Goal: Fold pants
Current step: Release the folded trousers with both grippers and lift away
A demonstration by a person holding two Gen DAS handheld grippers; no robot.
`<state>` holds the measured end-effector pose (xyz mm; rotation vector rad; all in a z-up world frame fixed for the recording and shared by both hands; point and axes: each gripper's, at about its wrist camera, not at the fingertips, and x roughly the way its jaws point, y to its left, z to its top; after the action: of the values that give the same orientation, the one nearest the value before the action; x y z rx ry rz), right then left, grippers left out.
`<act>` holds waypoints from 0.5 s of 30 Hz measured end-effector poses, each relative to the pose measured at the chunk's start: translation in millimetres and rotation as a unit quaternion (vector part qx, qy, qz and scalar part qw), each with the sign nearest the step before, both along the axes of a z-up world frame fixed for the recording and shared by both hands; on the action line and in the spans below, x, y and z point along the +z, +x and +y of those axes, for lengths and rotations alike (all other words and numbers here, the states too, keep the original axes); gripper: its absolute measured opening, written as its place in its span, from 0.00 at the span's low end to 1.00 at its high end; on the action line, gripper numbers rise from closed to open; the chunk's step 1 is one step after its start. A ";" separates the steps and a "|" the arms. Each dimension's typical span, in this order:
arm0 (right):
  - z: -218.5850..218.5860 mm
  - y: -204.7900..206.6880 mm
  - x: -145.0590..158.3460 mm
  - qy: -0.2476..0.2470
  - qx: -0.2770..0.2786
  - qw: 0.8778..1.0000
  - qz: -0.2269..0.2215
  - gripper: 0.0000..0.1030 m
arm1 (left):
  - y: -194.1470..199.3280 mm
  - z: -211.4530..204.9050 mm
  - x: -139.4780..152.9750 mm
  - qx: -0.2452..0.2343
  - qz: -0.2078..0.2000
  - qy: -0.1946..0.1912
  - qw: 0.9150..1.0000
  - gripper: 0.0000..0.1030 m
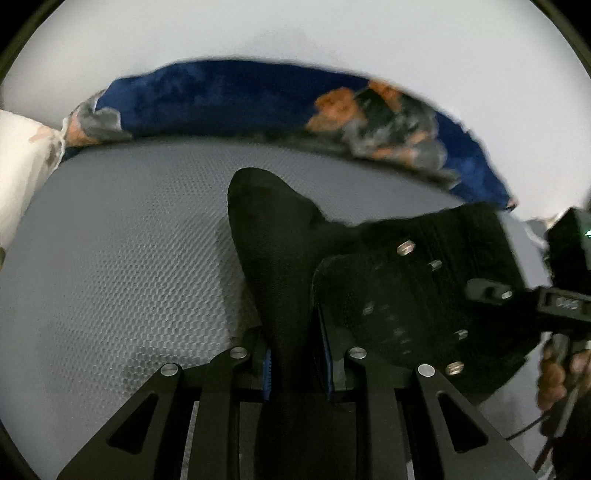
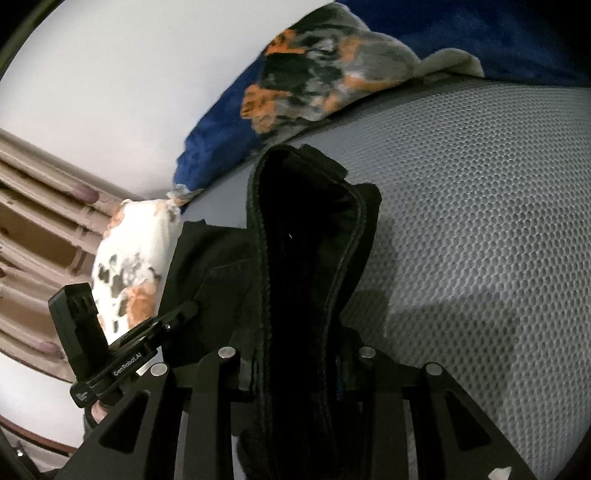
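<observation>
Black pants [image 1: 273,240] hang lifted above the grey mesh mattress [image 1: 110,258]. My left gripper [image 1: 295,362] is shut on a fold of them, and the cloth rises from between its blue pads [image 1: 267,369]. The right gripper's body [image 1: 561,306] shows at the right edge, with a person's hand [image 1: 557,373] on its handle. In the right wrist view my right gripper [image 2: 295,369] is shut on the thick ribbed waistband of the pants [image 2: 306,229], which stands up in front of it. The left gripper's body [image 2: 92,350] shows at the lower left there.
A blue blanket with grey and orange patches [image 1: 221,96] is bunched along the far edge of the mattress, against a white wall [image 1: 295,29]. A white patterned pillow [image 2: 136,258] lies at the mattress end. A beige curtain or panel [image 2: 37,221] stands beyond it.
</observation>
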<state>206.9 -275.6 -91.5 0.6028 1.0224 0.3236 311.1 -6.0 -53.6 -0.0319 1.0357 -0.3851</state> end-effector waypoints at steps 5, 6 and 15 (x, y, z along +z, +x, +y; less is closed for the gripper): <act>-0.2 -4.5 -14.2 -0.062 -0.012 0.998 0.008 0.40 | 0.6 13.3 -18.9 0.009 0.015 -0.011 1.000 0.39; 0.7 -6.8 -16.0 -0.073 -0.018 0.997 0.009 0.45 | -0.1 14.7 -21.8 0.011 0.018 -0.010 1.000 0.40; 8.3 -38.1 -10.2 -0.116 -0.031 0.992 0.029 0.50 | -30.9 18.0 -18.7 0.018 0.015 0.037 0.999 0.50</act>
<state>168.8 -267.3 -101.7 0.4353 1.0763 0.1299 280.3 12.1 -72.2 0.0106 1.0771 -0.3133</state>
